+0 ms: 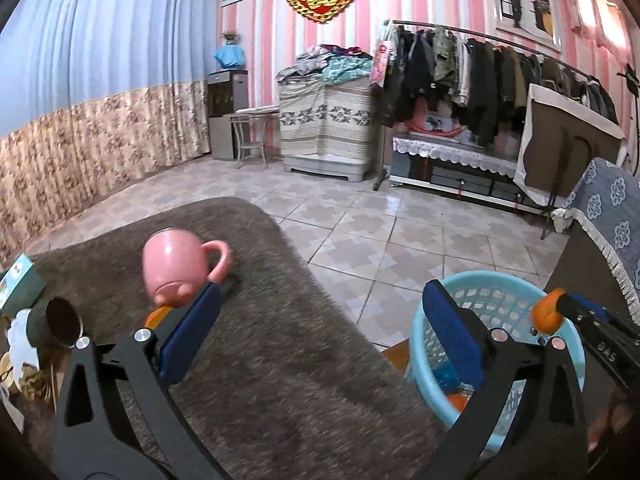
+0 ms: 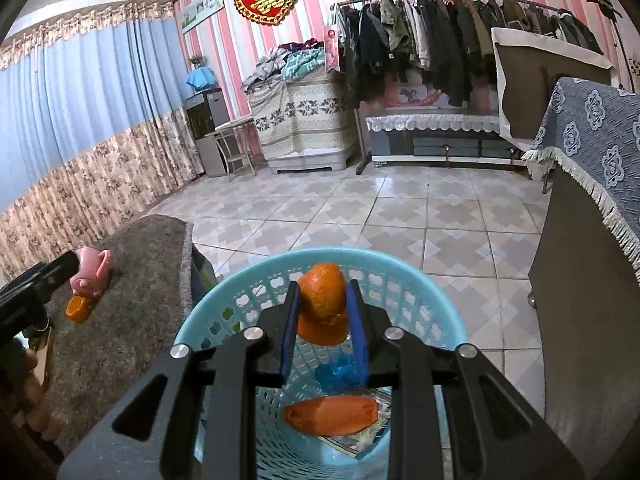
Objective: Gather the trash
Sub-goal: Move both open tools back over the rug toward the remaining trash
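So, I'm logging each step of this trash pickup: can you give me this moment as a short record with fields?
right tool: shut on an orange peel, held above the basket
left tool: open, nothing between its pads
basket: light blue, on the tiled floor beside the rug; holds another peel piece and blue plastic
rug: grey-brown; pink mug on its side, a peel piece beside it
left to collect: that peel by the mug
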{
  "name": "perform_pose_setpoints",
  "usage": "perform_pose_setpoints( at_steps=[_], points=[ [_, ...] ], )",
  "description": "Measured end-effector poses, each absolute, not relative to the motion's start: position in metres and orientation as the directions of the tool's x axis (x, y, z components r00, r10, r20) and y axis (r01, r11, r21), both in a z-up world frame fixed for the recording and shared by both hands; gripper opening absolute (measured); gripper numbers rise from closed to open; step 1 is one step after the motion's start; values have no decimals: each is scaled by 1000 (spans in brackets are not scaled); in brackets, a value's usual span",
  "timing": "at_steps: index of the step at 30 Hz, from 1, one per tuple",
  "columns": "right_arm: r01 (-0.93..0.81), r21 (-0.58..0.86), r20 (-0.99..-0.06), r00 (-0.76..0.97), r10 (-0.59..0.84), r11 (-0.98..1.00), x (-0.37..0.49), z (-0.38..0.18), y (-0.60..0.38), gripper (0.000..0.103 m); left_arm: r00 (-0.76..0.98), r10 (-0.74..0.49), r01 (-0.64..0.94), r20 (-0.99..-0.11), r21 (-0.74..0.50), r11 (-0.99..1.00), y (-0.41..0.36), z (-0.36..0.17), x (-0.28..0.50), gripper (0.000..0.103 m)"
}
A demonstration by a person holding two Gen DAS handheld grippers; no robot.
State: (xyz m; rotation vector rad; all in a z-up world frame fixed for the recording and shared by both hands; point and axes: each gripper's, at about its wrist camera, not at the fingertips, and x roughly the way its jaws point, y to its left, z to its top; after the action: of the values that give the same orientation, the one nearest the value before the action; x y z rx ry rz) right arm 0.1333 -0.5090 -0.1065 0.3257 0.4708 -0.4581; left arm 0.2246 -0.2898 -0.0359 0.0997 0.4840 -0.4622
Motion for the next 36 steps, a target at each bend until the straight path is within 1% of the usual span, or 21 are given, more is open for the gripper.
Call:
perform_pose_setpoints(
  at_steps=[2, 4, 5, 6, 8, 10, 12, 15, 18, 21, 23, 26, 33, 36],
  points=[
    [489, 181, -509, 789, -344, 853, 137, -107, -506, 27, 792, -394, 437, -466, -18, 899, -281, -34, 225, 98],
    [476, 184, -506, 796, -333, 860, 139, -107, -502, 39, 797, -388, 427, -462, -22, 904, -274, -33, 224, 98],
    [476, 179, -503, 796, -335, 861, 139, -106, -501, 53, 799, -386, 424, -460, -24, 906, -271, -31, 224, 98],
    [478, 169, -500, 795, -343, 862, 138, -104, -498, 61, 803, -383, 418, -457, -27, 908, -267, -29, 225, 98],
    [476, 160, -497, 796, -346, 865, 137, -102, -496, 62, 808, -377, 409, -452, -30, 912, -262, -26, 224, 98],
    [472, 165, -496, 799, -341, 866, 135, -99, -496, 68, 815, -369, 397, -448, -34, 917, -254, -22, 223, 98],
    [471, 163, -489, 801, -344, 867, 134, -96, -494, 81, 822, -359, 385, -441, -33, 922, -247, -18, 221, 98],
    [463, 156, -465, 814, -348, 873, 131, -88, -487, 89, 842, -335, 362, -422, -18, 932, -232, -12, 214, 98],
    [429, 153, -448, 833, -325, 890, 131, -79, -476, 94, 851, -308, 335, -425, -10, 942, -216, -9, 209, 98],
    [394, 134, -456, 839, -296, 909, 134, -75, -465, 94, 866, -276, 301, -417, -5, 954, -195, -4, 202, 98],
    [371, 128, -439, 853, -283, 920, 132, -68, -453, 95, 881, -246, 271, -405, 4, 963, -176, -1, 195, 98],
    [349, 134, -418, 868, -266, 927, 129, -62, -438, 98, 886, -220, 242, -408, 3, 970, -152, 2, 188, 98],
    [298, 111, -408, 884, -230, 948, 131, -55, -400, 99, 905, -142, 159, -402, 10, 987, -92, 4, 168, 98],
    [264, 123, -405, 893, -194, 957, 133, -54, -382, 99, 906, -121, 138, -405, 11, 990, -72, 4, 162, 98]
  ],
)
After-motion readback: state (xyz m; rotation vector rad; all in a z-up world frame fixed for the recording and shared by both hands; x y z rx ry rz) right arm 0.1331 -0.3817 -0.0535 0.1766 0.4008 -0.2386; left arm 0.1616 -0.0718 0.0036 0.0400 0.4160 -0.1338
